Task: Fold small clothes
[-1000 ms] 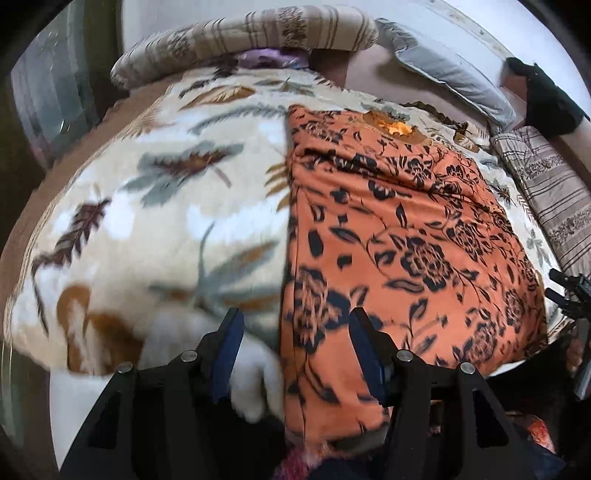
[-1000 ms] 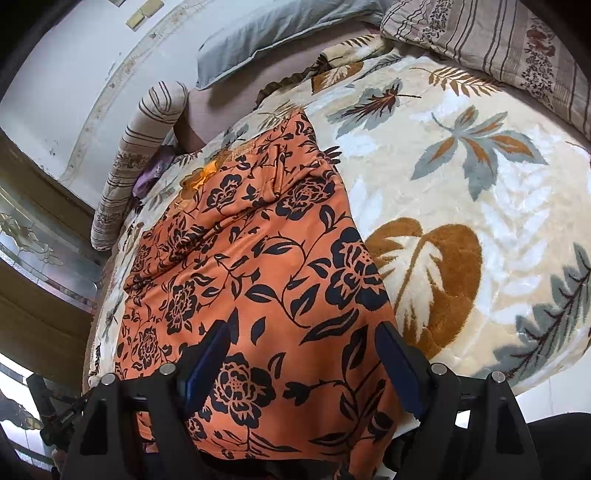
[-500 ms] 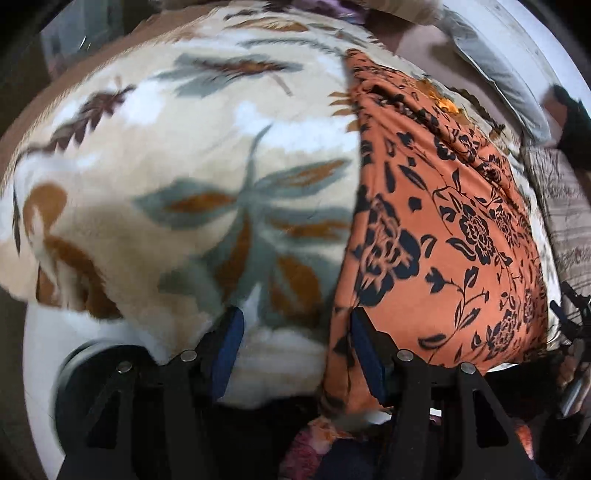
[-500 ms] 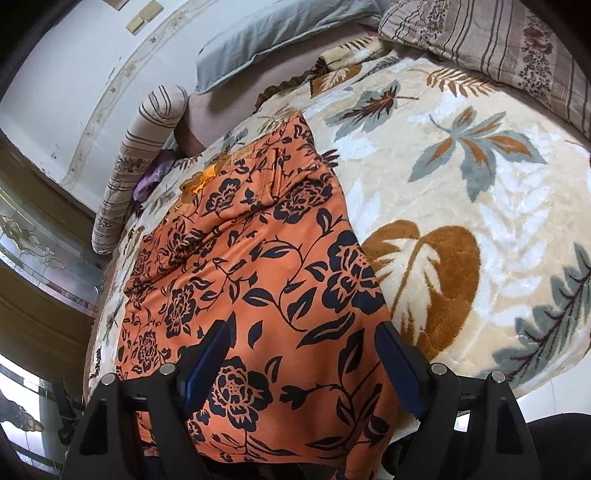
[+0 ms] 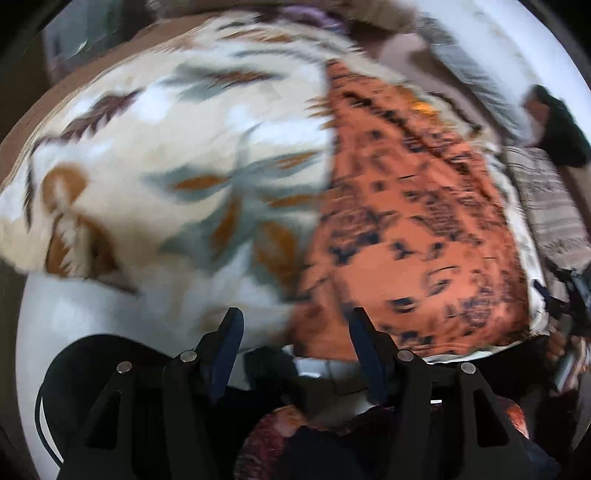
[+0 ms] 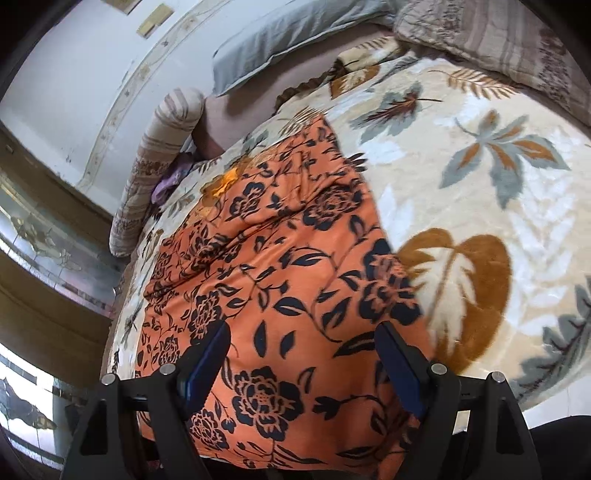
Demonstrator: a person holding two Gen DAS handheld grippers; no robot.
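An orange garment with black flowers [image 6: 280, 280] lies spread flat on the leaf-patterned blanket [image 6: 480, 206], reaching to the bed's near edge. It also shows, blurred, in the left wrist view [image 5: 413, 236]. My right gripper [image 6: 303, 350] is open and empty, hovering over the garment's near hem. My left gripper [image 5: 295, 339] is open and empty, at the garment's near left corner over the bed edge.
A striped bolster [image 6: 155, 173] and a grey pillow [image 6: 295, 33] lie at the head of the bed. A striped cushion [image 5: 546, 206] and a dark item [image 5: 561, 129] sit at the right. White floor [image 5: 74, 317] lies below the bed edge.
The left gripper has swung left and pulled back off the garment's corner; its view is now motion-blurred. The right gripper has moved in slightly over the hem.
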